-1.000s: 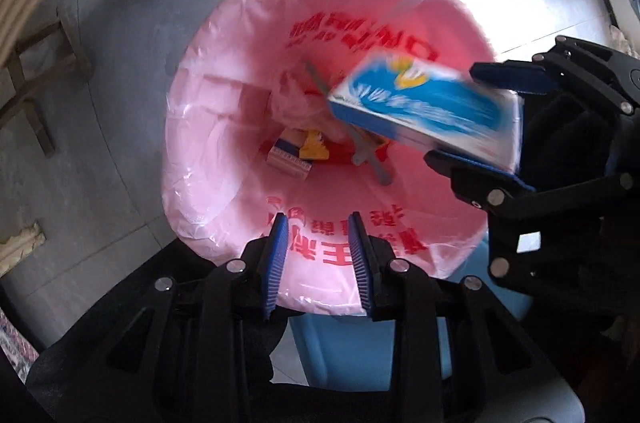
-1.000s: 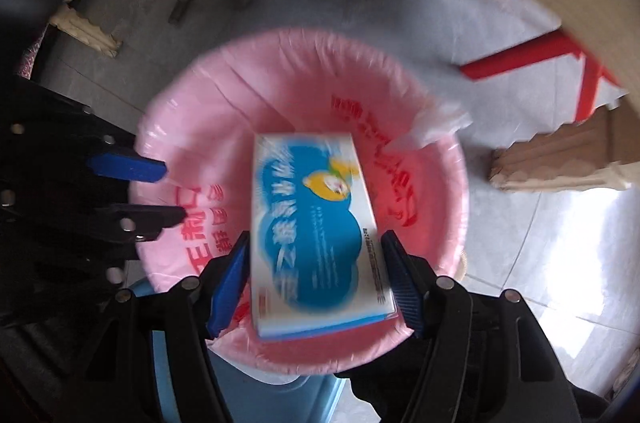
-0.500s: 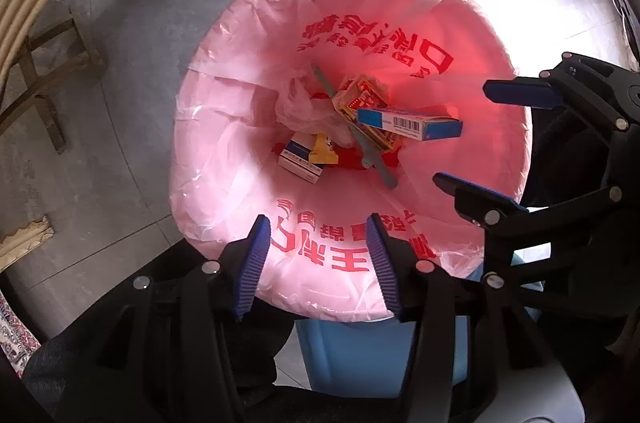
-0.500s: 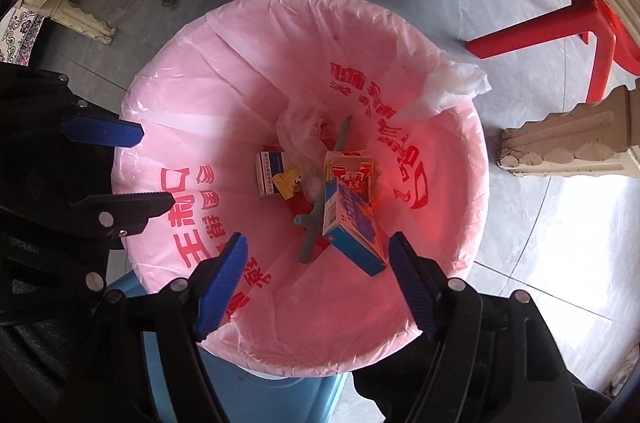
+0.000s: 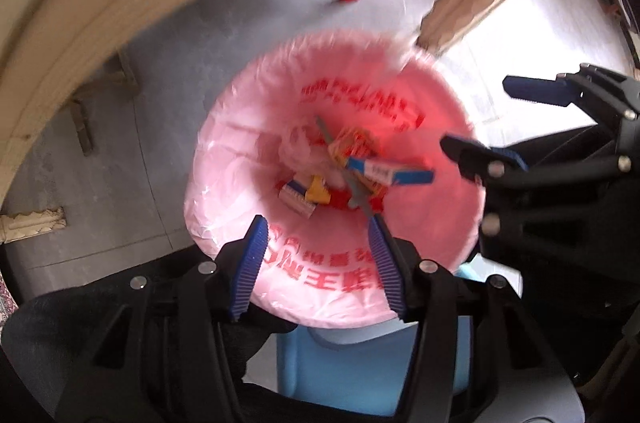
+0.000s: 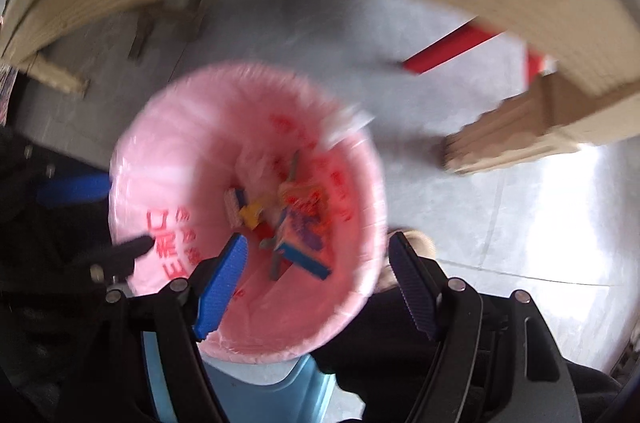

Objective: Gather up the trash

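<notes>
i am hovering my left gripper (image 5: 318, 259) and right gripper (image 6: 316, 281) over the pink-lined bin (image 5: 240, 159), both spread wide and gripping nothing. the blue box (image 5: 390, 175) is lying at the bottom of the bag among other small cartons and a grey stick (image 5: 348, 179). i am judging the risk here as snagging: a finger catching the loose liner rim could drag the bag off the bin or tip it.

Red Chinese print on the pink bag (image 5: 332, 275) includes "王".
</notes>
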{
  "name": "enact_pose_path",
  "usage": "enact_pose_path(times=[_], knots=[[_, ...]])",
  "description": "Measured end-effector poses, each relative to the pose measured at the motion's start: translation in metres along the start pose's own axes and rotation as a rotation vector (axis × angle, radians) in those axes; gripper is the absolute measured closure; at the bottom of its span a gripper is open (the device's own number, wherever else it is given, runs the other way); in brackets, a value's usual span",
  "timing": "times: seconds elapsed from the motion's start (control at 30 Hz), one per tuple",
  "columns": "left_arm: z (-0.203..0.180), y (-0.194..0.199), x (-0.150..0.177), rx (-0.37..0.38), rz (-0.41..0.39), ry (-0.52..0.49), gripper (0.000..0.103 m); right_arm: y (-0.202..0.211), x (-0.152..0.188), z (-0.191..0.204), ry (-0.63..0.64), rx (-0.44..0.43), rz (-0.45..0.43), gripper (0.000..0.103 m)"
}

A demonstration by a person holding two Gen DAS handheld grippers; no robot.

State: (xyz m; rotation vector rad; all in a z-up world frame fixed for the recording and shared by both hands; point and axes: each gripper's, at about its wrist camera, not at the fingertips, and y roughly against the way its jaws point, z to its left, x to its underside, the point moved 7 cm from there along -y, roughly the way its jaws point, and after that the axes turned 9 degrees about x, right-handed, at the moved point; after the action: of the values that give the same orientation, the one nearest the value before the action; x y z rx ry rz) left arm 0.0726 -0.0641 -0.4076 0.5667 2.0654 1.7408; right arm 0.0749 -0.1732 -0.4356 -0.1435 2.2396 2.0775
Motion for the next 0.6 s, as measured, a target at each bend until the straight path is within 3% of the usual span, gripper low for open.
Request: enact_pose_path(times=[0.23, 0.3, 0.4, 0.47, 0.6], knots=[[-0.025, 0.093, -0.014, -0.034, -0.286, 0.055, 0.050, 0.088, -0.008, -0.044, -0.124, 0.102, -0.216, 0.027], [-0.028, 0.129, -0.017, -0.058, -0.383, 0.072, 0.040, 0.117, -0.010, -0.055, -0.169, 0.119, -0.286, 0.027], [-0.032, 0.176, -0.017, -0.111, -0.509, 0.089, 0.036, 0.169, -0.013, -0.072, -0.228, 0.150, -0.410, 0.026], [-0.036, 0.203, -0.015, -0.132, -0.573, 0.098, 0.029, 0.210, -0.014, -0.081, -0.265, 0.170, -0.508, 0.012], [-0.045, 0.251, -0.007, -0.178, -0.691, 0.130, 0.025, 0.273, -0.011, -0.086, -0.310, 0.195, -0.658, 0.010]])
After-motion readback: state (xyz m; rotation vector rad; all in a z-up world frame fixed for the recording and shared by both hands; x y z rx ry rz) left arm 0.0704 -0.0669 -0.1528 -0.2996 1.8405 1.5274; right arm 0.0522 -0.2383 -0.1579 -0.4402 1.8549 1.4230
